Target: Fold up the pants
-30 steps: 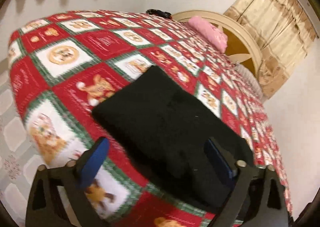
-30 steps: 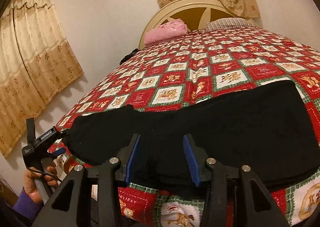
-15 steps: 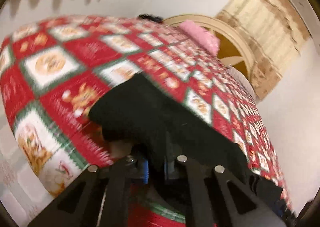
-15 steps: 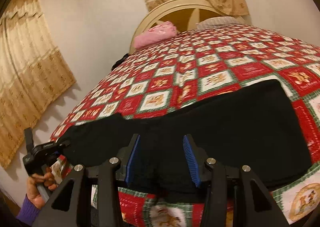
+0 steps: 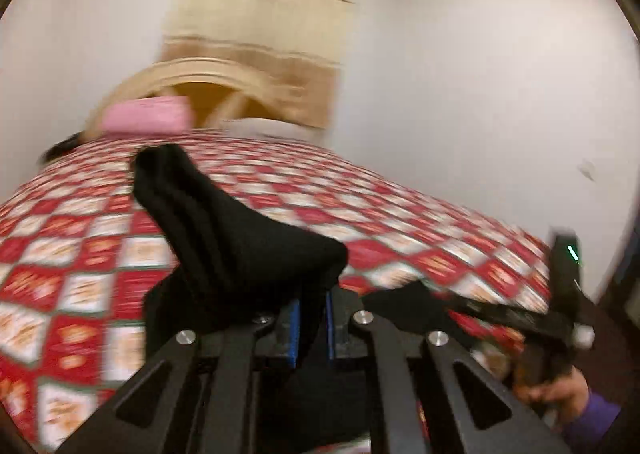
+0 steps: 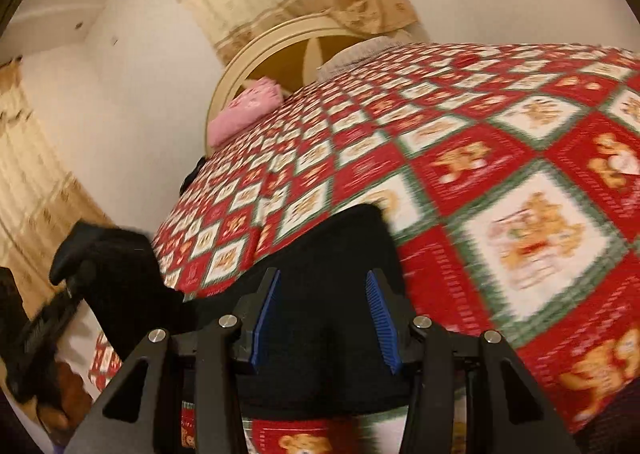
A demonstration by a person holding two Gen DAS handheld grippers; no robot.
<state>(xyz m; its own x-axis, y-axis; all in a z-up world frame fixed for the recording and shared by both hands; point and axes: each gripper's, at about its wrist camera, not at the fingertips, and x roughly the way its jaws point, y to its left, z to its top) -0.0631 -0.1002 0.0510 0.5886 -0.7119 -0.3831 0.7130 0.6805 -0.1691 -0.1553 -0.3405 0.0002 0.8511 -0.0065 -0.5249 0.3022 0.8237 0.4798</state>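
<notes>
The black pants (image 5: pixel 240 246) lie on the bed, one end lifted off the bedspread. My left gripper (image 5: pixel 312 310) is shut on that raised end, and the cloth drapes over its fingers. In the right wrist view the pants (image 6: pixel 332 254) fill the gap between the blue pads (image 6: pixel 382 322) of my right gripper (image 6: pixel 324 306), which is shut on a thick bundle of them near the bed's front edge. The left gripper (image 6: pixel 68 286) shows at the far left there, with black cloth hanging from it. Both views are blurred.
A red, white and green checked bedspread (image 6: pixel 520 238) covers the bed. A pink pillow (image 6: pixel 244 110) and a curved headboard (image 6: pixel 280 54) are at the far end. Curtains (image 6: pixel 40 190) hang on the left. A hand in a purple sleeve (image 5: pixel 560 402) holds the right tool.
My left gripper closed on the pants' end, lifted it and swung it across toward the right gripper. The right gripper shifted sideways with the cloth still between its pads.
</notes>
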